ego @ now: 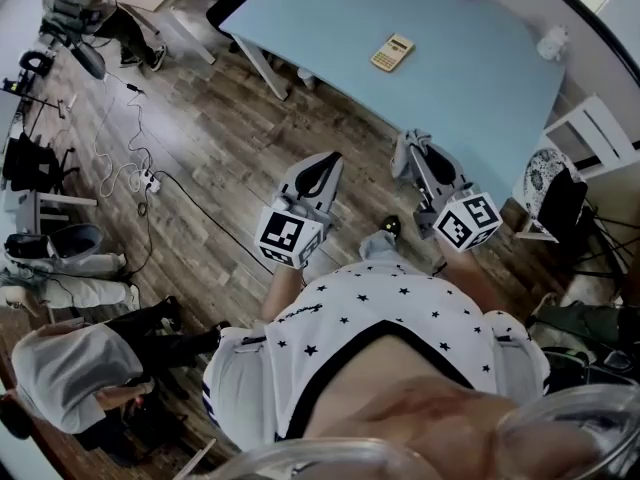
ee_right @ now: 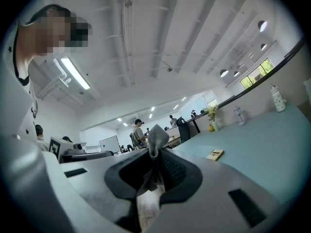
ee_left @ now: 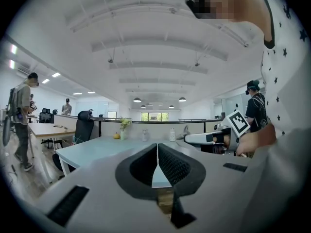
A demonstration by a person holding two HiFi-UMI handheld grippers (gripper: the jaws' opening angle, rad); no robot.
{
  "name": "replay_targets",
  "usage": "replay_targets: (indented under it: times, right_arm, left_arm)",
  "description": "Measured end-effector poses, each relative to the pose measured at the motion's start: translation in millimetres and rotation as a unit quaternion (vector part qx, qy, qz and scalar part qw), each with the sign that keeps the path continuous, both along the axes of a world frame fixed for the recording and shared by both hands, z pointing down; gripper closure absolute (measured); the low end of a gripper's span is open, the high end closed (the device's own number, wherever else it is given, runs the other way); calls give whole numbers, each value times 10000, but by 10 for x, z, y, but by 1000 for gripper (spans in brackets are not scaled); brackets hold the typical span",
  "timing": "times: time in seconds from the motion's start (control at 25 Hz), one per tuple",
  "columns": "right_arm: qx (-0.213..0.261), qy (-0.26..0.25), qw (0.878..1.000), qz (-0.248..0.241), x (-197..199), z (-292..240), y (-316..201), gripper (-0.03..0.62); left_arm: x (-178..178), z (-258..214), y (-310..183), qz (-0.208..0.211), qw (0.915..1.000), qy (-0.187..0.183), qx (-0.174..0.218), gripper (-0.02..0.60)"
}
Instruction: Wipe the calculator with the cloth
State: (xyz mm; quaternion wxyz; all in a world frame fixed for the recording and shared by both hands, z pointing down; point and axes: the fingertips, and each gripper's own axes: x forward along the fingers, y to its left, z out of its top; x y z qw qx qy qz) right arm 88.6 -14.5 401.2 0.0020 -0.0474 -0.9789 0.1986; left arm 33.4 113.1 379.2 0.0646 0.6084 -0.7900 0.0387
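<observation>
A tan calculator [ego: 393, 52] lies flat on the pale blue table [ego: 470, 78], well beyond both grippers; the right gripper view shows the calculator [ee_right: 215, 154] small and to the right of the jaws. My right gripper [ego: 418, 148] hangs over the table's near edge, shut on a grey cloth [ee_right: 156, 141] that sticks up between its jaws. My left gripper [ego: 327, 167] is held over the wooden floor, left of the table, shut with nothing between its jaws [ee_left: 157, 152]. Both are held close to my body.
White objects [ego: 552, 42] stand at the table's far side, with a small plant [ee_left: 124, 125] and bottles along it. A power strip and cables [ego: 140, 178] lie on the floor at left. People stand or sit at left [ego: 85, 8]. A white chair [ego: 590, 133] stands at right.
</observation>
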Motion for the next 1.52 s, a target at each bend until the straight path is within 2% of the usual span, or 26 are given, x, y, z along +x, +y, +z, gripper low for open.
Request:
replay_targets:
  times: [0.44,0.88,1.08,1.28,1.52]
  right_arm:
    - [-38,-42,9999,-131,-491,-12,-502,556]
    - [-164,-29,9999,-3,-637,58,-894,557]
    - [-149,23,9996,217,-635,59,-1042,556]
    - [-57,11,9988,476,-781,60,-1230,556]
    - [-11,86,9904,1377,-954,57,-1495,556]
  left_arm:
    - [-432,-14,-459,-144,9999,-21,11,552]
    - [-641,18,-804,-154,9999,-15,-49,552]
    - [-754,15,-969,37,10000,-1,-43,552]
    - [-1068,-1,-1193,214,9997,-95,60,552]
    - [-1468,1,-1722,1191,9928,-84,95,552]
